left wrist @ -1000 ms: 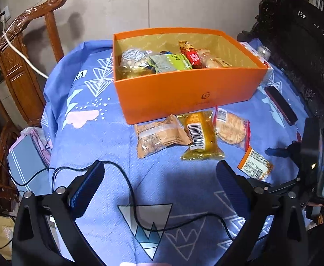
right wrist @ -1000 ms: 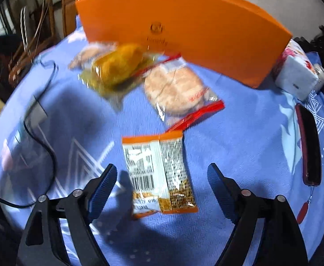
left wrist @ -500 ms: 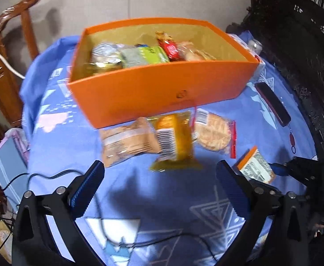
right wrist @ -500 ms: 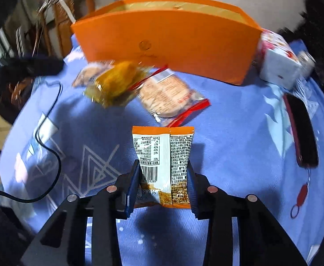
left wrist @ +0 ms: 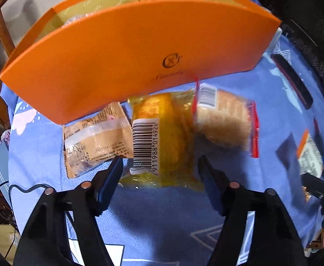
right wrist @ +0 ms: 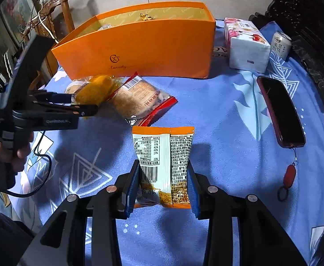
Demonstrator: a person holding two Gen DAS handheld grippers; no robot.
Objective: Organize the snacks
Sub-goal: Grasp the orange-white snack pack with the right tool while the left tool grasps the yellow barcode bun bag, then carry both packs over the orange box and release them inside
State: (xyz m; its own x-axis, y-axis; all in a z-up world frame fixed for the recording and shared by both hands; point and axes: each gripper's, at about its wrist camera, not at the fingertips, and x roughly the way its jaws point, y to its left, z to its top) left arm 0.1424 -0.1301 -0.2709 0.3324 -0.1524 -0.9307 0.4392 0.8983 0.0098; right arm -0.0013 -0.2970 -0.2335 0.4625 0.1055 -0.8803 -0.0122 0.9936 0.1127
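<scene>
Blue cloth (right wrist: 217, 115) covers the table. Right gripper (right wrist: 163, 184) pinches the orange packet (right wrist: 163, 155) at lower centre. Left gripper (left wrist: 159, 173) has been closing around the yellow snack (left wrist: 162, 137), pads not yet pressing; squeeze gently, then lift into the orange box (right wrist: 139, 46) at top.

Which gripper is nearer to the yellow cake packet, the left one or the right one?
Left. The left gripper has the yellow cake packet between its closing jaws. The right gripper is farther away, shut on the orange-edged snack packet.
</scene>
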